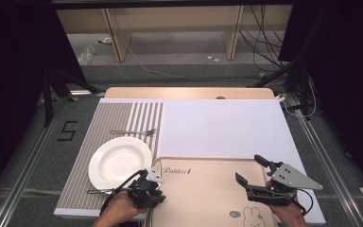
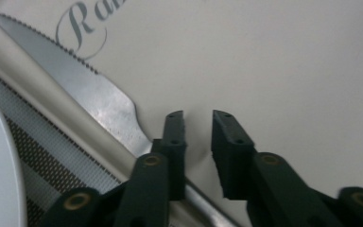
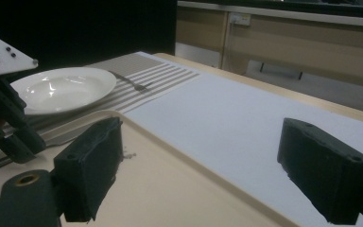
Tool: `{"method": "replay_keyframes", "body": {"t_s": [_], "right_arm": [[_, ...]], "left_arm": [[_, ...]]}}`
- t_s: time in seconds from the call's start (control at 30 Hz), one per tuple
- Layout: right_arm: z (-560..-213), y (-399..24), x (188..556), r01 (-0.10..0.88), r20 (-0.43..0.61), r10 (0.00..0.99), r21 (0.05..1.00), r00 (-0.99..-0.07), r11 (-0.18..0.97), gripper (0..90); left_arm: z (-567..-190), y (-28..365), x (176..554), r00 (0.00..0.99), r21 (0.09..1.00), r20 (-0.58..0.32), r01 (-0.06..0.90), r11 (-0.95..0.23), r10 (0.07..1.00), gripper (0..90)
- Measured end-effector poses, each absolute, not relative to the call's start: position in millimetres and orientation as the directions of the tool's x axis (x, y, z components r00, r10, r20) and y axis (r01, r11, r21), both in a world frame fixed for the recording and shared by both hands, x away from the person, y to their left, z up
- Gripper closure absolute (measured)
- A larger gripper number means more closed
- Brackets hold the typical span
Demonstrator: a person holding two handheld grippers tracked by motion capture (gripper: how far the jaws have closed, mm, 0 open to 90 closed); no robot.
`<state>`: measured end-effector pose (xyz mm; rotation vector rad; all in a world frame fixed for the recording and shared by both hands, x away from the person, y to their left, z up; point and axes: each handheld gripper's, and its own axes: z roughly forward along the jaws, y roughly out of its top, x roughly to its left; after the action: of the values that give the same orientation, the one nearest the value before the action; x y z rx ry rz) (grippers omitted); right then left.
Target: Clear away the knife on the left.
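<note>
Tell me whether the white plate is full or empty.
Empty. The white plate on the striped placemat shows only its bare glossy bowl in the high view and the right gripper view.

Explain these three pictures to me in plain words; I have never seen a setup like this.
A person sits at a table and holds a hand-held two-jaw tool in each hand. The high view looks down from above: the left tool is at the bottom left, the right tool at the bottom right. The other two pictures come from small cameras riding on each tool, looking along its black jaws.

On the table lie a striped placemat with a white plate and a fork, a white sheet, and a beige tray. A knife rests along the tray's edge beside the left tool. Both tools stand open and hold nothing.
</note>
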<state>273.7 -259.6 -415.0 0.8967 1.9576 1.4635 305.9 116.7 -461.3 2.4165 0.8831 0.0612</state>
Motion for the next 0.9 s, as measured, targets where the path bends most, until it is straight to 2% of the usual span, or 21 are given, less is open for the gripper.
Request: {"method": "replay_keyframes", "body": {"t_s": [0.1, 0.27, 0.57, 0.9], "right_arm": [[-415.0, -259.5, 273.7, 0.192, -0.025, 0.77, 0.963, -0.638, 0.19, 15.6], [-415.1, -259.2, 273.9, 0.188, -0.027, 0.77, 0.964, -0.638, 0.189, 15.6], [-414.9, -259.5, 273.7, 0.193, -0.024, 0.77, 0.963, -0.638, 0.19, 15.6], [-414.8, -259.7, 273.7, 0.189, -0.025, 0.769, 0.964, -0.639, 0.189, 15.6]], "left_arm": [[-455.3, 119.0, 307.7, 0.772, 0.552, -0.152, 0.584, -0.595, 0.617, 55.3], [-448.8, 124.2, 310.7, 0.752, 0.589, -0.191, 0.602, -0.539, 0.631, 42.4], [-439.1, 132.4, 312.7, 0.755, 0.641, -0.174, 0.574, -0.51, 0.632, 29.3], [-427.5, 143.2, 314.3, 0.742, 0.694, -0.17, 0.557, -0.455, 0.649, 22.2]]}}
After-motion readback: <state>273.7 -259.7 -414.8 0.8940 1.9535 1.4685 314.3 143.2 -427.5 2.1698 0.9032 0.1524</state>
